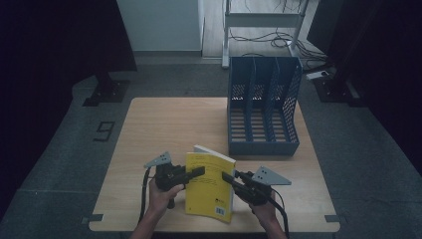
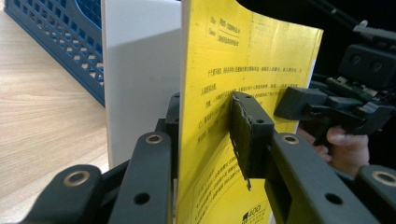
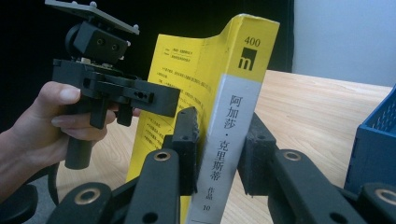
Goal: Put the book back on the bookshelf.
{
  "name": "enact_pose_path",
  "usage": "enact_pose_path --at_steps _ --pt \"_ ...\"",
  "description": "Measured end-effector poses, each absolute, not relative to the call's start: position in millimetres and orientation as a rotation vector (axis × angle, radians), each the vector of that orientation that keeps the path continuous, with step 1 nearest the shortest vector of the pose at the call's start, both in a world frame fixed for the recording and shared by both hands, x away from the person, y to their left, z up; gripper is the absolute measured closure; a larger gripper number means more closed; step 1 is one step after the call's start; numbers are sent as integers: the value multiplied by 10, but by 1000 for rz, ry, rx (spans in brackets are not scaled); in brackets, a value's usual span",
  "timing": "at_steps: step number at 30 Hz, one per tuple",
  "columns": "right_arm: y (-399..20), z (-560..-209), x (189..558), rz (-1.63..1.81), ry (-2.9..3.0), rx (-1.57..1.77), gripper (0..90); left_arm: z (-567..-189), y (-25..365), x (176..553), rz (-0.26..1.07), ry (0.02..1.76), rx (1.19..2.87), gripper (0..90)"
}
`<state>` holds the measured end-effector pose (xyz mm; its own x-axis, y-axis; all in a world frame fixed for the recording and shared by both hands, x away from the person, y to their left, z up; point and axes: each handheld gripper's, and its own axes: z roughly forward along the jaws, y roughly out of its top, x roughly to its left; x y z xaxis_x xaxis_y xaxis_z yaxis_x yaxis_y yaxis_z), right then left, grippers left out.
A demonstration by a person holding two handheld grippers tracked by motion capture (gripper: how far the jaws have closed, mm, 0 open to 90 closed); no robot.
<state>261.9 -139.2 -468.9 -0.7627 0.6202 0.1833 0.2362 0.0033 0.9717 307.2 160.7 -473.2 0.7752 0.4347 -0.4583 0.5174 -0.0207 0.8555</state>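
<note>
Both tongs hold one yellow book upright at the near edge of the worktop, between the two hands. Its lower edge is hidden behind the black jaws in both gripper views, so I cannot tell if it touches the wood.

Left tongs come from the left side. In the left gripper view the tongs have just been opening a little, and the book is between them: one pad lies flat on the yellow back cover, while the other pad is mostly hidden behind the white page block, so contact there is hard to judge.

Right tongs come from the right side. In the right gripper view the tongs are closed narrow on the spine, one pad on each cover.

On the spine I can read "400", a letter "m", a column of Chinese characters and "10" at the bottom. The back cover has small Chinese text, too fine to read, and a barcode at its near corner.

Farther right stands a blue file rack with slotted compartments, well apart from the book. Beyond the worktop the room is dark, and cables lie on the floor.
</note>
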Motion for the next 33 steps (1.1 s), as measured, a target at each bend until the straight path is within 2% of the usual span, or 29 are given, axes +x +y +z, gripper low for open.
enact_pose_path --at_steps 7,10,16,23,28,33 --pt "-1390 -4657 2592 1811 2014 803 689 -4677 1602 3023 -70 732 1676 763" --pt "-1394 -4624 2579 1839 2014 788 661 -4666 1565 2997 -69 694 1688 769" --pt "-1369 -4589 2556 1808 2029 768 658 -4622 1503 2940 -62 651 1701 783" --pt "-1324 -4601 2563 1782 2029 795 686 -4624 1505 2943 -70 652 1700 786" --pt "-1324 -4583 2554 1775 2036 804 699 -4628 1506 2940 -62 654 1699 764" --pt "-1308 -4571 2528 1775 1993 831 717 -4636 1495 2940 -13 671 1699 691"
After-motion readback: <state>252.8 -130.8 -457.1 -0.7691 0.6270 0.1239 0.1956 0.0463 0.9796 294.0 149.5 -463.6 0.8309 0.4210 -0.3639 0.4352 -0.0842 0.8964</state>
